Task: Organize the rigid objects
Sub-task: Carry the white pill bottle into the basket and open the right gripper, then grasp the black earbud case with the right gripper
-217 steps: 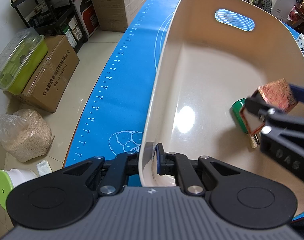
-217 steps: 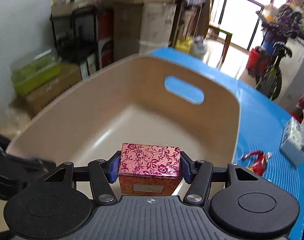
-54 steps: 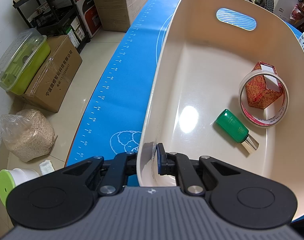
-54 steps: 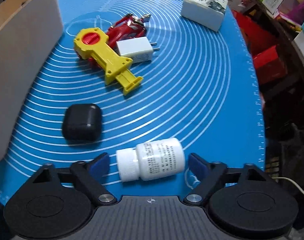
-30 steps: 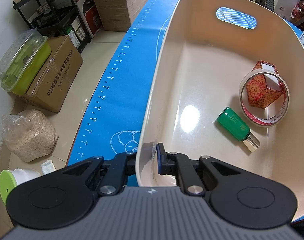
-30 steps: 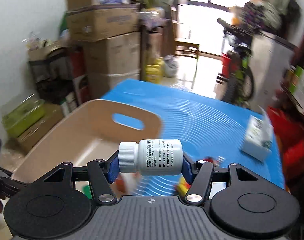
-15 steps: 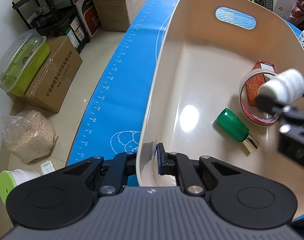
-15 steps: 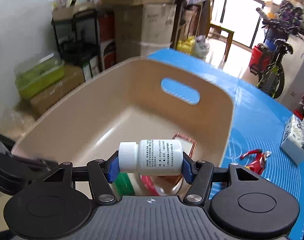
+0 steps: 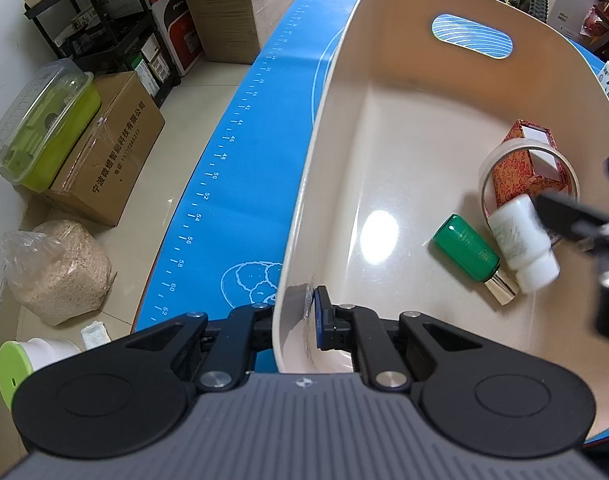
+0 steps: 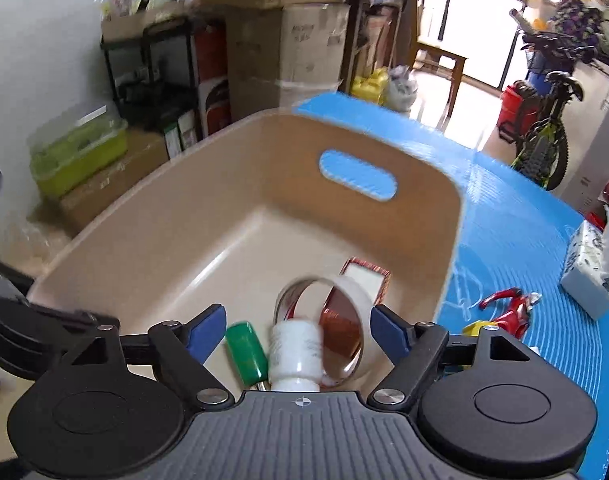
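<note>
Since half a second ago the white bottle [image 10: 294,354] has left the right gripper [image 10: 298,330] and now lies inside the beige bin [image 9: 384,80], cap toward the near end, between the green bottle [image 9: 466,248] on its left and the tape roll [image 10: 328,320] on its right. The right gripper's jaws have just been opening; they stand wide apart above the bottle, with neither blue pad touching it. In the left wrist view the white bottle is blurred and lies against the near edge of the tape roll, just beside the green bottle. The red patterned box [image 9: 524,164] sits within the ring of the tape roll, toward the bin's right wall. The left gripper [image 9: 296,314] is clamped on the near rim of the bin, one finger inside the wall and one outside, jaws nearly closed on the wall. The bin rests on the blue mat [image 9: 240,152]. On the mat to the right of the bin lie a red toy [image 10: 512,306] and a tissue pack [image 10: 588,264].
</note>
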Available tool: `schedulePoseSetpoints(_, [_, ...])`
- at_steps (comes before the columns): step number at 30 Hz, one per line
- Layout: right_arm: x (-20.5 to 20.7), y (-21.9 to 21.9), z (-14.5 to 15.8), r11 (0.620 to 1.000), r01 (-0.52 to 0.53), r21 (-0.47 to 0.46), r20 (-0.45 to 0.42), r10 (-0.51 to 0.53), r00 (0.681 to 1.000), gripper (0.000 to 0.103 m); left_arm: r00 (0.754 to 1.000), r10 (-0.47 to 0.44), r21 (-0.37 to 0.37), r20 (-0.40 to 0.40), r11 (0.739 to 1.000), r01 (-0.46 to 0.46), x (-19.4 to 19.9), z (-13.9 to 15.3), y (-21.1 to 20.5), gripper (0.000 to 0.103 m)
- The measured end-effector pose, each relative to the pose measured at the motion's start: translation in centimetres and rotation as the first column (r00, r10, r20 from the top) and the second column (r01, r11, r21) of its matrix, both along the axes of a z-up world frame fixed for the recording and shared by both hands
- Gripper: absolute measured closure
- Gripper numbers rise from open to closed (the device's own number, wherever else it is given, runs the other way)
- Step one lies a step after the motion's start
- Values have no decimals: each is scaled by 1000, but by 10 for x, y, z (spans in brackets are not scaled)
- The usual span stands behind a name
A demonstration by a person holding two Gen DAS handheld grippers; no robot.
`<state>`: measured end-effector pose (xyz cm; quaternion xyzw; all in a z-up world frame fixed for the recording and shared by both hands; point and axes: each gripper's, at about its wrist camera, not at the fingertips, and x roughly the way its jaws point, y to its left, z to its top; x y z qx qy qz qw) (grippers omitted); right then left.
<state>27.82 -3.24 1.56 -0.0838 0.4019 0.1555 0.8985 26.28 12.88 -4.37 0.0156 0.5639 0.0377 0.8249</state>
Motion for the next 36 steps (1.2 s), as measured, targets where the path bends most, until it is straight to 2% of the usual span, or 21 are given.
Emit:
schedulePoseSetpoints(5, [-14, -33, 22, 997, 62, 48, 92, -67, 993, 20, 1000, 0, 0, 0, 1000, 0, 0, 0, 0, 90])
schedulePoseSetpoints(12, [-21, -92, 30, 978, 205, 42, 108, -208, 972, 20, 1000, 0, 0, 0, 1000, 0, 0, 0, -1, 90])
schedulePoseSetpoints(19, [-22, -119, -16, 959, 275, -65, -15, -277, 961, 20, 1000, 1, 1, 0, 1000, -1, 0, 0, -1, 90])
schedulePoseSetpoints(23, [-18, -125, -48, 947, 310, -81, -113, -317, 942, 21, 1000, 0, 1, 0, 1000, 0, 0, -1, 0, 90])
schedulePoseSetpoints(28, [-19, -130, -79, 941, 321, -105, -139, -333, 933, 26, 1000, 0, 2, -1, 1000, 0, 0, -1, 0, 90])
schedulePoseSetpoints(32, [-17, -133, -88, 940, 327, -100, -157, -339, 927, 29, 1000, 0, 3, 0, 1000, 0, 0, -1, 0, 90])
schedulePoseSetpoints(36, [-20, -130, -95, 946, 308, -103, -188, -323, 928, 37, 1000, -1, 3, -1, 1000, 1, 0, -1, 0, 90])
